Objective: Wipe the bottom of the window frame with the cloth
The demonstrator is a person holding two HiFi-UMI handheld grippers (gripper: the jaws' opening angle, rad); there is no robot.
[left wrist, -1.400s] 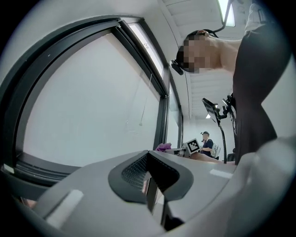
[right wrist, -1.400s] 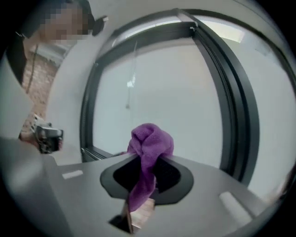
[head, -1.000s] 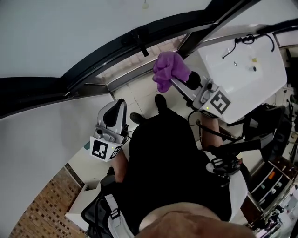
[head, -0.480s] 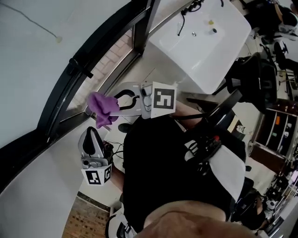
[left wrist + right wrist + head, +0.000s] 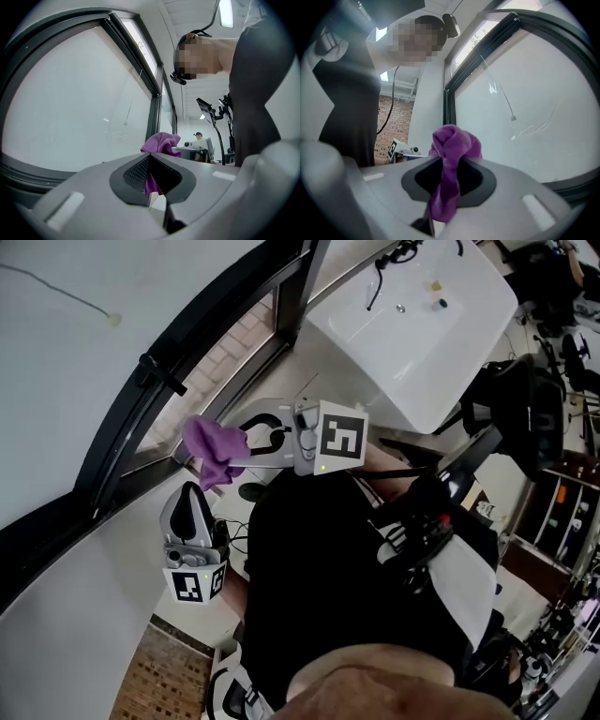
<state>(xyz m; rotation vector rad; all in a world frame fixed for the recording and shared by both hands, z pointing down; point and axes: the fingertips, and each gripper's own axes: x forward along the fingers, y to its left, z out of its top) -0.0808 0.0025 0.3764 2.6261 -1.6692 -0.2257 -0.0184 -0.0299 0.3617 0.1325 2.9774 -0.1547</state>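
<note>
Cloth (image 5: 214, 448) near window frame (image 5: 103, 479) bottom edge

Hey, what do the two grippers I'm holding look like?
Both the left gripper and right gripper have pale grey moulded bodies with dark jaw pads, each carrying a white cube with black square markers. The person wears a black top.

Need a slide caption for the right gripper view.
Right gripper shut on a bunched purple cloth, with the dark window frame and its pane behind.
</note>
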